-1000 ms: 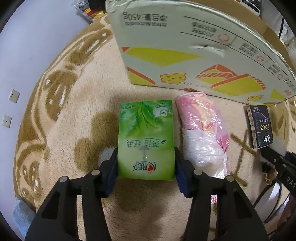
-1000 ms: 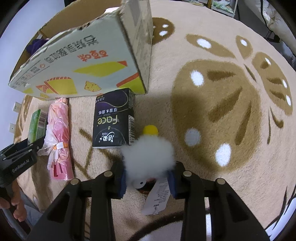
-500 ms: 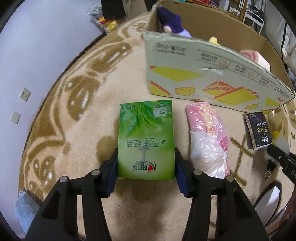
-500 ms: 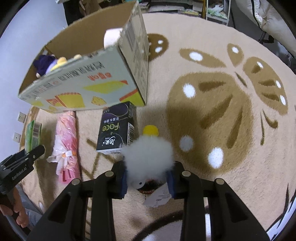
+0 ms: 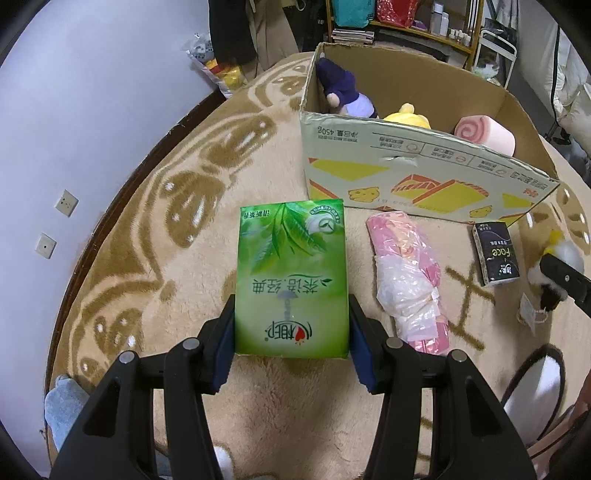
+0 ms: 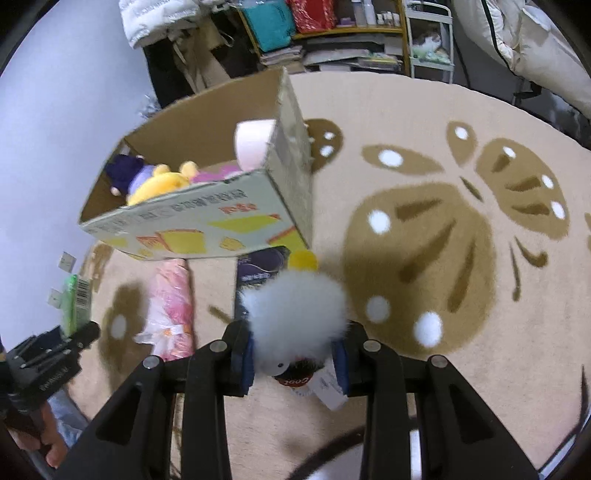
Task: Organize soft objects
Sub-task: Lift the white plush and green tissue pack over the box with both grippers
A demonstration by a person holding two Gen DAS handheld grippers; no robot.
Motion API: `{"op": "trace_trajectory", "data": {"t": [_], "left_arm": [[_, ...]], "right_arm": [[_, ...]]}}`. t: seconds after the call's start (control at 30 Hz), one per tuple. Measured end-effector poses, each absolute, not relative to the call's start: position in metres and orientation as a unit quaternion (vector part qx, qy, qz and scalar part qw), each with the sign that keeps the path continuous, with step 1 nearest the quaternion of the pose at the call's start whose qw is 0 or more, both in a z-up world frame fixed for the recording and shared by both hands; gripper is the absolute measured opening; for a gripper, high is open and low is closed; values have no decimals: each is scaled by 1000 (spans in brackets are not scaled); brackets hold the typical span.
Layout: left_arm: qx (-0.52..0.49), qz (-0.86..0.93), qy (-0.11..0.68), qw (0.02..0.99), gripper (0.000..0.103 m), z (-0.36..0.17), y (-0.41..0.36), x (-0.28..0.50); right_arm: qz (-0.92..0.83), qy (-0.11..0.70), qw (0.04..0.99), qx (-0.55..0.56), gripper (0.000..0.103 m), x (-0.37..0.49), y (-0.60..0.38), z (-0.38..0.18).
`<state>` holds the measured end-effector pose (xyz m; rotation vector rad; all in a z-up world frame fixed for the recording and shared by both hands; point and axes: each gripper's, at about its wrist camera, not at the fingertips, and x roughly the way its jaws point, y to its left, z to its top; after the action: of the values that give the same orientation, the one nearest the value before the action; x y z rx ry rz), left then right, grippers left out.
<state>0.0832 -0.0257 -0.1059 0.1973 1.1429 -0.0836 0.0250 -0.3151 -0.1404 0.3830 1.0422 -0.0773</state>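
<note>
My left gripper (image 5: 291, 354) is shut on a green tissue pack (image 5: 291, 277) and holds it above the carpet, short of the cardboard box (image 5: 406, 173). My right gripper (image 6: 295, 360) is shut on a fluffy white plush toy (image 6: 295, 314) with a yellow tip and a paper tag, also lifted. The open box (image 6: 199, 221) holds a purple doll (image 5: 343, 92), a yellow plush (image 5: 406, 116) and a pink roll cushion (image 5: 484, 133). A pink plastic-wrapped bundle (image 5: 410, 280) and a black tissue pack (image 5: 495, 254) lie on the carpet in front of the box.
The beige carpet (image 6: 424, 240) with brown patterns spreads to the right of the box. Shelves with clutter (image 6: 332, 33) stand behind it. A white wall with sockets (image 5: 66, 203) runs along the left. The left gripper shows in the right wrist view (image 6: 55, 354).
Both grippers have risen with their loads. The box top and its contents have come into view, and the carpet items look smaller and farther below.
</note>
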Motion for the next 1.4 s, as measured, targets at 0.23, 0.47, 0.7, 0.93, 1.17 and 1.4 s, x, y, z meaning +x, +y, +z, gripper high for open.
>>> {"op": "trace_trajectory", "data": {"t": [0.23,0.47,0.7,0.93,1.17,1.4], "left_arm": [[101,-43,528,842,52,-104,-28,75],[110,-49,504,855,52,-91,-31,70],[121,-55,464,876,52,-67,-36,67],[140,-54,396,906,52,-39,-46,60],[136,-60,363,920,52,-16,-54,65],[129,-65,339,930,52,-3,-64,88]], "right_arm": [[-30,457,873,168,35,27,-300,-130],[-31,407,904,130,35,19,-287,-104],[-21,346,930,120,35,5,-284,-77],[-5,308,945,110,35,4,-276,-55],[2,290,952,100,35,23,-273,-39],[4,279,956,93,35,47,-276,-31]]}}
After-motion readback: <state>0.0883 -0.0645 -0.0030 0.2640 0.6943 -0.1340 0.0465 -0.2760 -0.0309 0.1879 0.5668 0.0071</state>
